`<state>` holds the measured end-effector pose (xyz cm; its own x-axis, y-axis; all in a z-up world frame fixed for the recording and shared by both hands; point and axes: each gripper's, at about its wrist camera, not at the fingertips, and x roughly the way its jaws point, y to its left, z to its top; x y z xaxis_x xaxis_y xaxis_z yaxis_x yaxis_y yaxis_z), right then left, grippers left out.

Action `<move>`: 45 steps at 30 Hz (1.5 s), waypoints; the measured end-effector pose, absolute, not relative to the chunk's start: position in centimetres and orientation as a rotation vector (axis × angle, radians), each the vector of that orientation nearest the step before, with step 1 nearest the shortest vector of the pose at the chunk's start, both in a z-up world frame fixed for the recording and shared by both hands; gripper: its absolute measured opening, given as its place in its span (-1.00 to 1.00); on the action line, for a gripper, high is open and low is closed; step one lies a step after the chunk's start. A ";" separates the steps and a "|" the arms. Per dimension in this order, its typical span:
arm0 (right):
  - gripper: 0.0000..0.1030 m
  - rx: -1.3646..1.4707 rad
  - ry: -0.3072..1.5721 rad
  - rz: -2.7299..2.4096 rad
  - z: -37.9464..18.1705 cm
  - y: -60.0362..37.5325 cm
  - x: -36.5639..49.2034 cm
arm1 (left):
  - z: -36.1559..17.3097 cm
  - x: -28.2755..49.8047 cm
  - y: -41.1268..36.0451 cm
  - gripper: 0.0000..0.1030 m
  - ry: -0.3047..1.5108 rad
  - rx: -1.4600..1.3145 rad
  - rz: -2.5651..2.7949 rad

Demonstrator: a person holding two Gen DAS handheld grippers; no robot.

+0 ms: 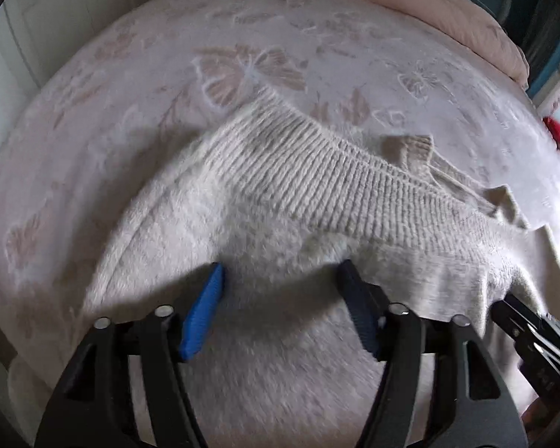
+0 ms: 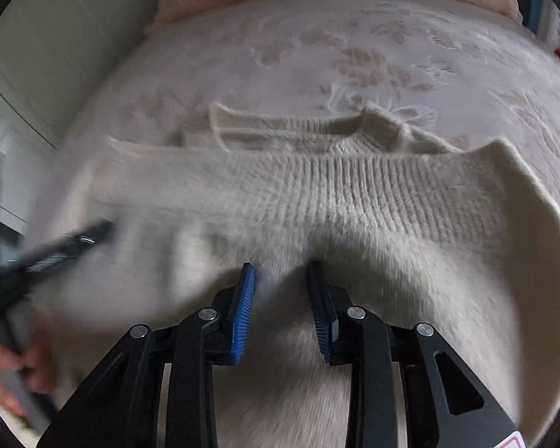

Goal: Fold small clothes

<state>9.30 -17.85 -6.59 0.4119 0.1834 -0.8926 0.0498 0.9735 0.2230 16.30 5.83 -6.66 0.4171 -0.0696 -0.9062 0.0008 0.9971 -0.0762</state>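
Left wrist view: cream knit sweater (image 1: 265,194) lying on the bed (image 1: 93,119), ribbed hem farthest. Left claw (image 1: 280,280) hovering wide apart over fuzzy body, gripping nothing. Right claw (image 2: 280,272) standing narrowly parted above fabric, pinching nothing. Advice: pinching both layers evenly, keeping fold edges aligned.

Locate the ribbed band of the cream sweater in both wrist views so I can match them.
Left wrist: ribbed band slants from upper centre down to the right, above the left tool.
Right wrist: ribbed band runs level across the middle, above the right tool.
Shared landmark: the butterfly-patterned bedspread.
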 end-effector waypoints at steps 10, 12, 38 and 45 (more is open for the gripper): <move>0.47 0.270 0.932 -0.266 -0.8 -29.7 7.4 | -3.1 19.6 11.6 0.62 1.068 -0.227 -0.034; 0.46 0.355 0.989 -0.332 -3.0 -32.8 7.8 | -5.0 21.3 12.1 0.44 1.153 -0.249 -0.013; -0.70 0.452 1.066 0.131 -1.2 -19.7 3.9 | -3.4 9.8 16.4 0.39 1.096 -0.392 -0.004; -0.71 0.362 1.185 0.113 -4.4 -13.6 8.9 | -6.1 6.1 17.7 0.46 1.104 -0.522 -0.014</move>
<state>8.90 -13.58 -4.40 0.3780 0.2743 -0.8842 0.1025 0.9368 0.3344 6.11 17.69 -6.13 0.4629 -0.2644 -0.8460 -0.2435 0.8798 -0.4083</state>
